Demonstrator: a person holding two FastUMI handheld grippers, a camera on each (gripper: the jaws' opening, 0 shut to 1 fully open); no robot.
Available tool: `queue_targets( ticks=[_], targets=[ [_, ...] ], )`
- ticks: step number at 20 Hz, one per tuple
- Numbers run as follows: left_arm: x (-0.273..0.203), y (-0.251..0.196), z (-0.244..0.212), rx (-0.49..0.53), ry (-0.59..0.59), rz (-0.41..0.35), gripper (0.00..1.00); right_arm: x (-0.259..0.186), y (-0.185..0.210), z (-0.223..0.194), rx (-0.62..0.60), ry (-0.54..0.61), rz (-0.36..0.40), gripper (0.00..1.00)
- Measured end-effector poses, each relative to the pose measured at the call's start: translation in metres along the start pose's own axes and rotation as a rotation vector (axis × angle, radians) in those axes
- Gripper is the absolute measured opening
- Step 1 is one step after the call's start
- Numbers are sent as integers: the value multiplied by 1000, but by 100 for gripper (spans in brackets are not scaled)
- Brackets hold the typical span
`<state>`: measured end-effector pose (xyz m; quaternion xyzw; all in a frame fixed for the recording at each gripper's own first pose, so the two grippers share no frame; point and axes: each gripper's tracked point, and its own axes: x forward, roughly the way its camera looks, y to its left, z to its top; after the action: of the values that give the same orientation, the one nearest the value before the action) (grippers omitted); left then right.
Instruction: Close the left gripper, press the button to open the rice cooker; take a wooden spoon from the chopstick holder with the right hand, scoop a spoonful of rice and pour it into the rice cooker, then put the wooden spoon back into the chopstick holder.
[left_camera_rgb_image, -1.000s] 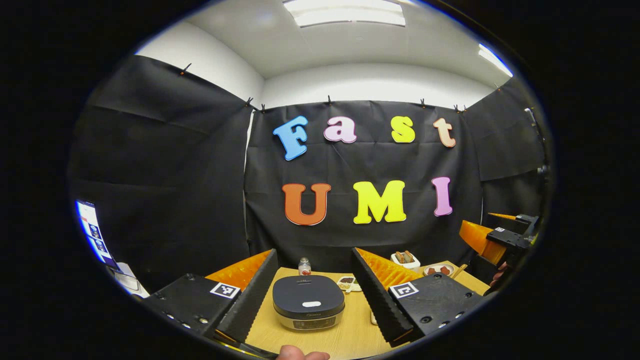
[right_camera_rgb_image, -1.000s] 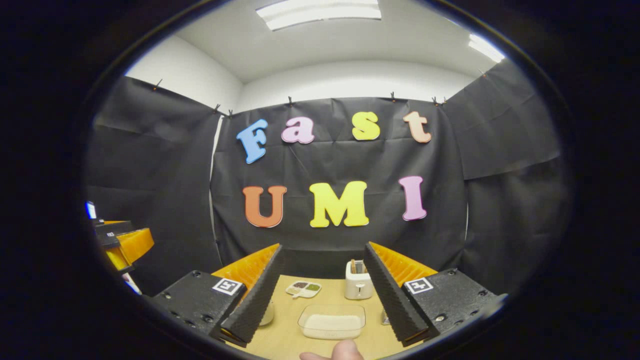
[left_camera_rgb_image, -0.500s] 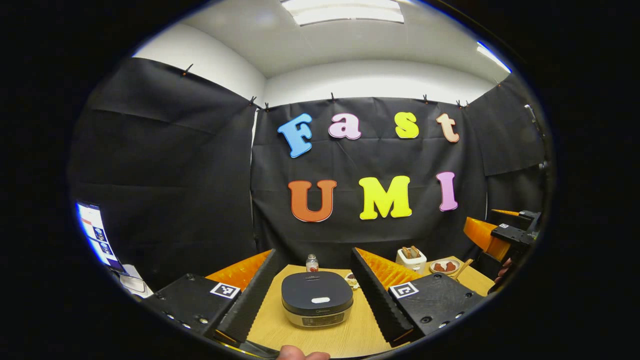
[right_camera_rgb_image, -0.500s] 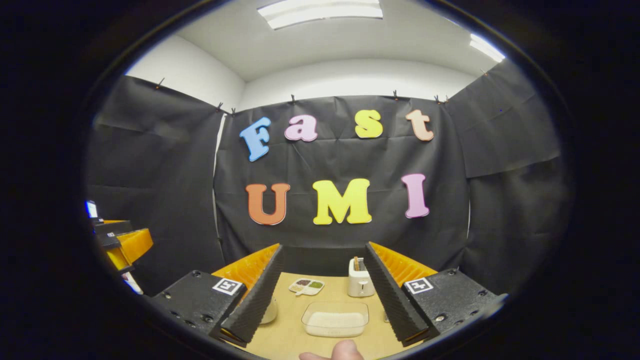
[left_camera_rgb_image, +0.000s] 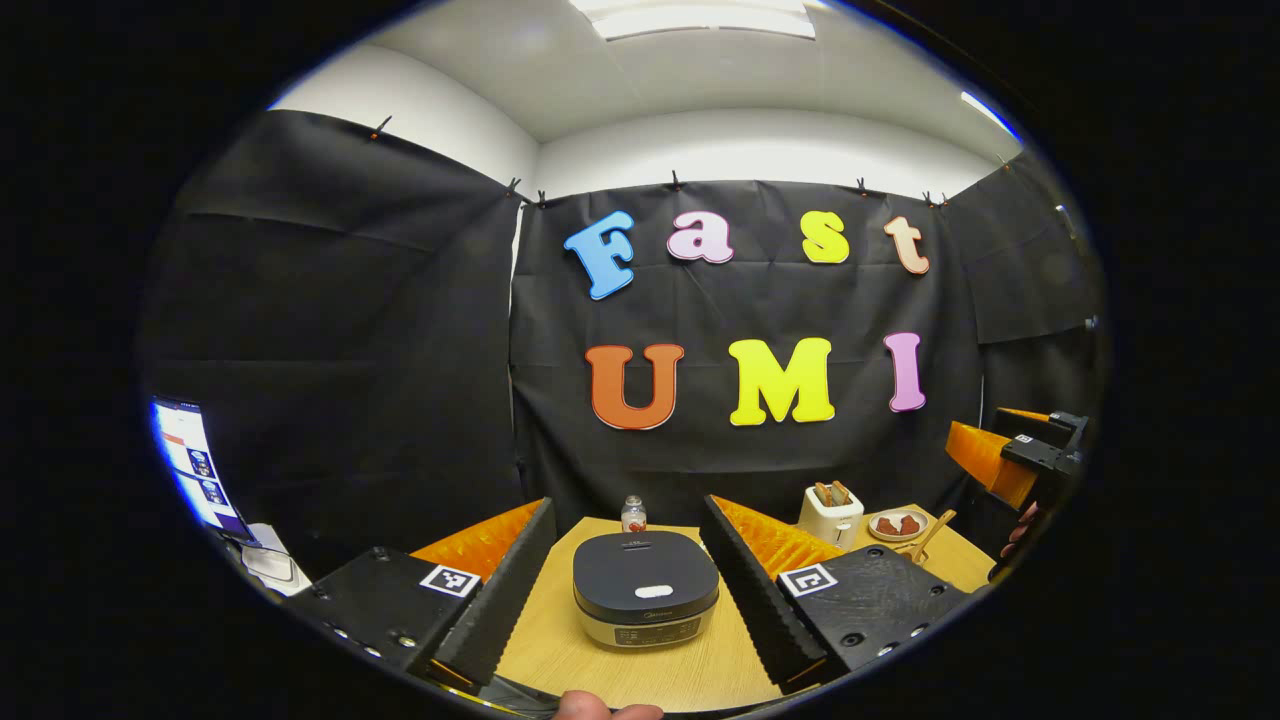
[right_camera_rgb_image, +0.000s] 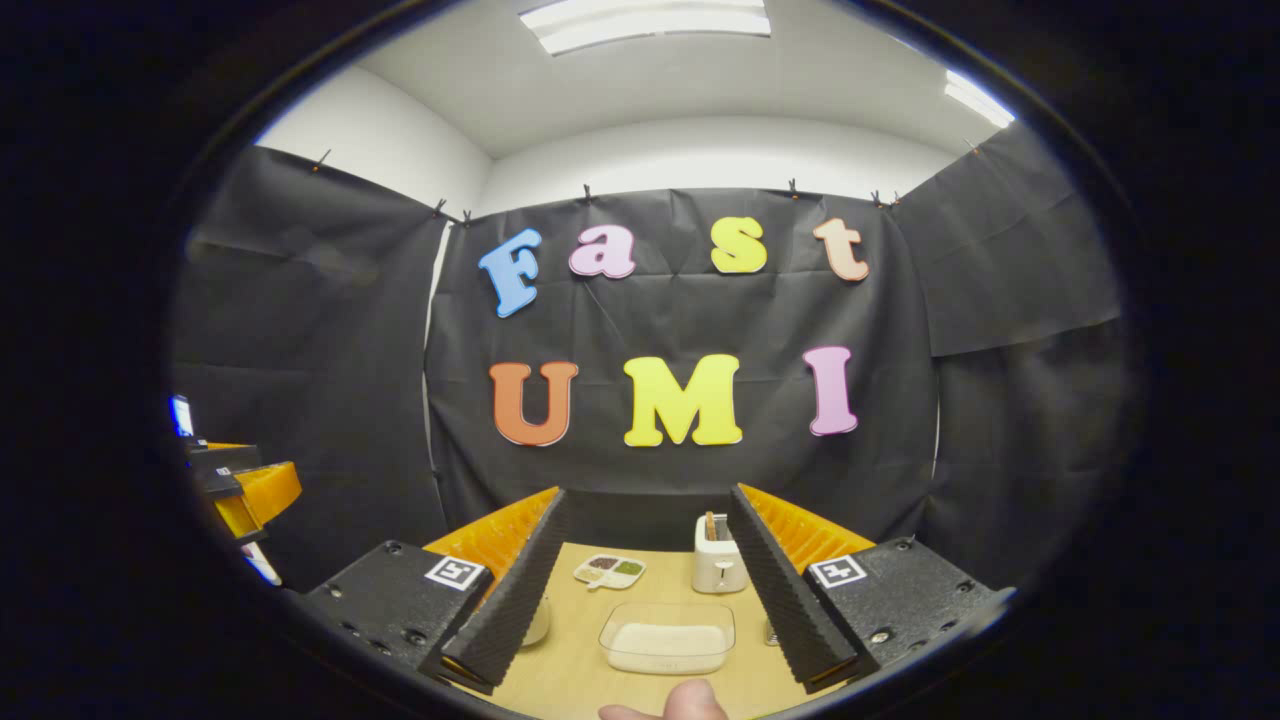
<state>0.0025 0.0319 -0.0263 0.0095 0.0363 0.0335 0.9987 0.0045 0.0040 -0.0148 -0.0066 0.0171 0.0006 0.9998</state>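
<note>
in the left gripper view the left gripper (left_camera_rgb_image: 630, 590) has its fingers spread wide at the bottom of the frame, with the closed rice cooker (left_camera_rgb_image: 645, 600) on the wooden table (left_camera_rgb_image: 560, 650) between them. in the right gripper view the right gripper (right_camera_rgb_image: 648, 590) is likewise spread, framing a clear container of rice (right_camera_rgb_image: 667, 637) at lower centre, a white toaster (right_camera_rgb_image: 718, 567) behind it.

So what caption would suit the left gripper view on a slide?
Open left claw frames a closed rice cooker on the wooden table.
</note>
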Motion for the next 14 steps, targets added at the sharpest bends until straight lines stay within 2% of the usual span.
queue_targets(
  ticks=[6, 11, 14],
  targets=[
    [24, -7, -19, -29, 74, 9, 94, 28, -29, -6, 10, 17, -37, 99],
    [49, -15, -70, -5, 243, 12, 94, 57, -59, -26, 28, 48, -53, 100],
    [68, -21, -90, -30, 330, 19, 92, 77, -88, -42, 36, 79, -74, 100]
  ],
)
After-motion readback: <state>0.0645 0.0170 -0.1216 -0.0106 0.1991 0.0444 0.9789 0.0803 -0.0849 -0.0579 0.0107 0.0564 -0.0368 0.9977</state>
